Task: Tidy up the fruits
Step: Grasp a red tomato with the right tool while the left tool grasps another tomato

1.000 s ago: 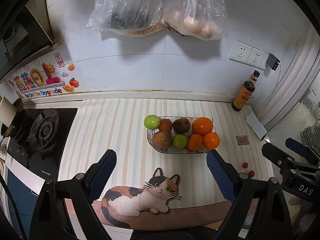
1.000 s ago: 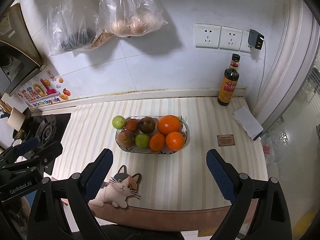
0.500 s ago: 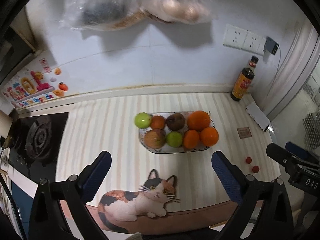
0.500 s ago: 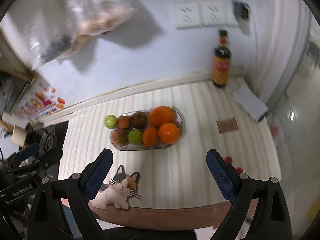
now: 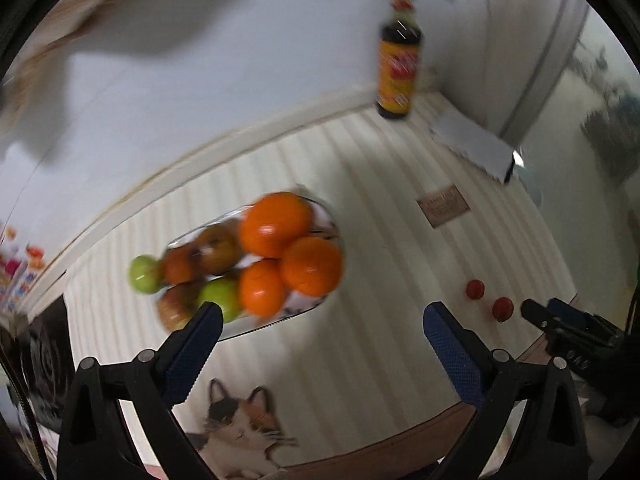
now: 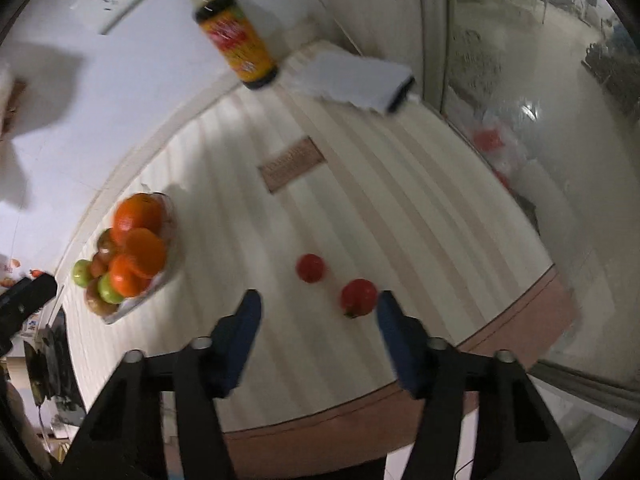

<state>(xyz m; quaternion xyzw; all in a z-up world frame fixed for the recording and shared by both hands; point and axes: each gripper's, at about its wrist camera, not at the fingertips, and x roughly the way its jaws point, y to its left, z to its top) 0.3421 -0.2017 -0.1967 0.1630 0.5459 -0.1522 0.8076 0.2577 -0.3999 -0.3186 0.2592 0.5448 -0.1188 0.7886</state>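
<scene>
The right gripper [image 6: 316,312] hangs low over the striped worktop [image 6: 360,208] with its jaws apart, the nearer of two loose cherry tomatoes [image 6: 359,297] just inside the right jaw, seemingly lined up for a pick toward the glass fruit dish [image 5: 276,320] heaped with oranges [image 5: 276,224] and green apples [image 5: 220,300]. The left gripper [image 5: 320,320], jaws wide apart and empty, hovers beside that dish. The sauce bottle [image 6: 234,40] label and the small brown card [image 6: 291,165] carry writing too blurred to read.
</scene>
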